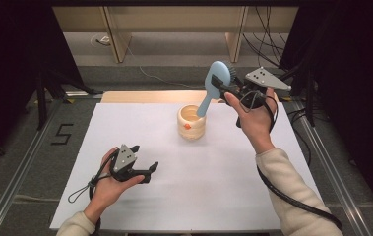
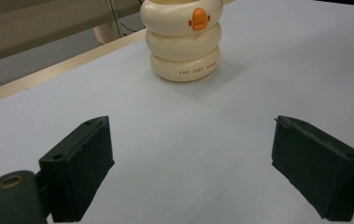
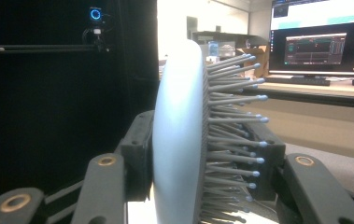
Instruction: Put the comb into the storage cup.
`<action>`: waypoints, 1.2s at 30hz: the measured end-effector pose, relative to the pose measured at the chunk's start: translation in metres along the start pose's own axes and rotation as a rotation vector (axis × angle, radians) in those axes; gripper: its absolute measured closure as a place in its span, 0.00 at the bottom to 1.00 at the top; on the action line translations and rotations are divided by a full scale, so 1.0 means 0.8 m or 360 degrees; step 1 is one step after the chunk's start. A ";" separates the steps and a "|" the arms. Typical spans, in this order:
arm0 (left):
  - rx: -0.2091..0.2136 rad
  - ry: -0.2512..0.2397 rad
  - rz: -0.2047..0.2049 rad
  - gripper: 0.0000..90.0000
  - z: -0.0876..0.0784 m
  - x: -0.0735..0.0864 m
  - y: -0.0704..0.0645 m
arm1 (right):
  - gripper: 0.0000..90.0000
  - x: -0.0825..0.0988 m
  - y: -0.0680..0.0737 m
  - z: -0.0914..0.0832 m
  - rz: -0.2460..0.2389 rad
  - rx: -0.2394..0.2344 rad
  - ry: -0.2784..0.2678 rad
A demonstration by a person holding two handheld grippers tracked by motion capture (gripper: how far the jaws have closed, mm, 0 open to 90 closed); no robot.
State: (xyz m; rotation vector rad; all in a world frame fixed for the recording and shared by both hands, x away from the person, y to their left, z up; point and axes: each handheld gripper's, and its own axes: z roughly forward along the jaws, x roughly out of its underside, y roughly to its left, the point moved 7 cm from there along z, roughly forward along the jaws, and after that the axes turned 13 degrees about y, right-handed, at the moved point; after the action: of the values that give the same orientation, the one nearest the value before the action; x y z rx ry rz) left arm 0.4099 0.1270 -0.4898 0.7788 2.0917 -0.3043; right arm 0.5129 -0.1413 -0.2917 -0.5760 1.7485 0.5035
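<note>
While the left claw [image 1: 143, 166] rested open on the tabletop [image 1: 213, 187], the right claw [image 1: 229, 87] gripped the blue hairbrush [image 1: 214, 86] by its head, handle slanting down into the cream cup [image 1: 192, 123].

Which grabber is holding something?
The right gripper: its jaws pinch the blue hairbrush above the cream cup. The left gripper is open, empty.

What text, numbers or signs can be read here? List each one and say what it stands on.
"5": black tape mark on the floor left of the table.
"THE JUDY ..." or similar: small orange print low on the cream ringed cup; too blurred to read for sure.
The orange badge on the cup: a shape, no letters legible.
The monitor behind the hairbrush: its screen text is too small to read.
</note>
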 end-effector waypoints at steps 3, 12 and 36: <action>0.0000 0.0001 0.0001 0.13 0.000 0.000 0.000 | 0.59 0.000 0.000 0.002 0.0001 0.0003 0.0005; -0.0002 0.0001 0.0002 0.13 0.000 0.000 0.001 | 0.59 0.000 0.000 0.009 0.0008 0.0005 0.0007; -0.0004 0.0000 -0.0002 0.13 0.000 0.000 0.001 | 0.58 0.002 -0.001 0.034 0.0015 0.0011 0.0023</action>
State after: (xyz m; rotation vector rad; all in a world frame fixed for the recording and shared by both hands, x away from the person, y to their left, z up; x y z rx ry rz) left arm 0.4104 0.1280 -0.4896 0.7761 2.0921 -0.3025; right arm 0.5341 -0.1258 -0.2997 -0.5677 1.7666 0.5009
